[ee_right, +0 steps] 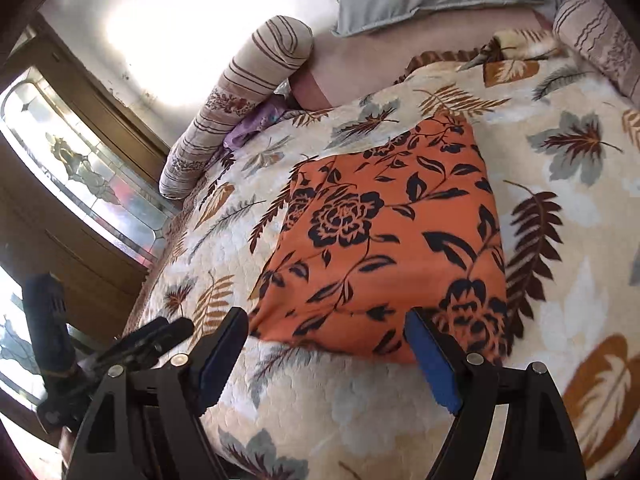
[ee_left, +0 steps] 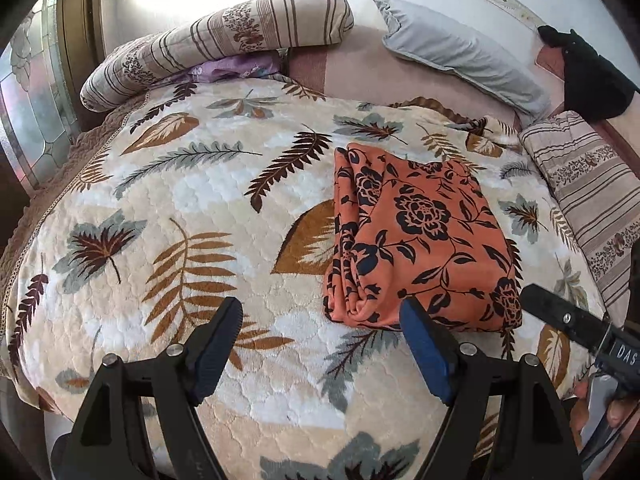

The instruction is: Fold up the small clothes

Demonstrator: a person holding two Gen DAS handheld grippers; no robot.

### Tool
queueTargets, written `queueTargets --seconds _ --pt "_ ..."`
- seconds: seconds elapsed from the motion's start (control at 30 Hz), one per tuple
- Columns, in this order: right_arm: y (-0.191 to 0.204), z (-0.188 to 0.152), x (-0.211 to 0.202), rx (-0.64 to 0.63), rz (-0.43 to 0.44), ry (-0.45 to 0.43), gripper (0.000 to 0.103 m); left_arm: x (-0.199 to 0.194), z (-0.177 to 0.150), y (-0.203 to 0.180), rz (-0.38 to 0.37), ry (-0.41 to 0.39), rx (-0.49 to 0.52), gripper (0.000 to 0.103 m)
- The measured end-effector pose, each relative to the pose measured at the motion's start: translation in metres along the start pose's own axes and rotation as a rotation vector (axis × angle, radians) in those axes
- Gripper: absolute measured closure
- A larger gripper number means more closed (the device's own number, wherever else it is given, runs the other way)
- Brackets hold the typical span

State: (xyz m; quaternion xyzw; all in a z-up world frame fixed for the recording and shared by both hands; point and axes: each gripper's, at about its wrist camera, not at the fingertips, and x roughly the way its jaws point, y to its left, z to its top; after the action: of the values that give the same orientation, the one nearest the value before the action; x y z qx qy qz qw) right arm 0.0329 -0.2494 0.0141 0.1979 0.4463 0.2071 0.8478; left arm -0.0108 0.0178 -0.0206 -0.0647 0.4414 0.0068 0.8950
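Observation:
An orange cloth with dark flowers (ee_left: 420,232) lies folded into a neat rectangle on the leaf-patterned bedspread (ee_left: 192,184). My left gripper (ee_left: 320,308) hovers over the bedspread at the cloth's near left corner. It is open and its blue pads (ee_left: 424,344) touch nothing. In the right wrist view the same cloth (ee_right: 380,240) fills the middle. My right gripper (ee_right: 326,316) hangs open above its near edge, and no fabric is pinched. The left gripper's body (ee_right: 152,336) shows at the lower left there. Part of the right gripper (ee_left: 580,328) shows at the right edge of the left wrist view.
A striped bolster (ee_left: 224,40) and a purple cloth (ee_left: 228,68) lie at the bed's far left. A grey pillow (ee_left: 460,48), a black item (ee_left: 592,72) and a striped cushion (ee_left: 588,200) sit at the far right. A wooden cabinet with patterned glass (ee_right: 80,168) stands left of the bed.

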Motion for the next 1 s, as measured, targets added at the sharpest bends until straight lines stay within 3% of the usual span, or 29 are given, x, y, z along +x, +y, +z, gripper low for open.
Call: queueTargets --seconds 0.37,0.7,1.0 --pt "0.004 -0.066 -0.048 -0.056 -0.164 -0.082 0.019 -0.035 -0.024 -0.008 0.031 -0.028 0.008 0.019" --pt "0.009 -0.07 -0.067 -0.085 -0.206 -0.134 0.018 -0.044 -0.027 -0.014 0.066 -0.041 0.017 0.019" --pt "0.016 -0.064 -0.069 -0.143 -0.31 -0.144 0.018 -0.046 -0.023 -0.02 0.086 -0.072 0.038 0.019"
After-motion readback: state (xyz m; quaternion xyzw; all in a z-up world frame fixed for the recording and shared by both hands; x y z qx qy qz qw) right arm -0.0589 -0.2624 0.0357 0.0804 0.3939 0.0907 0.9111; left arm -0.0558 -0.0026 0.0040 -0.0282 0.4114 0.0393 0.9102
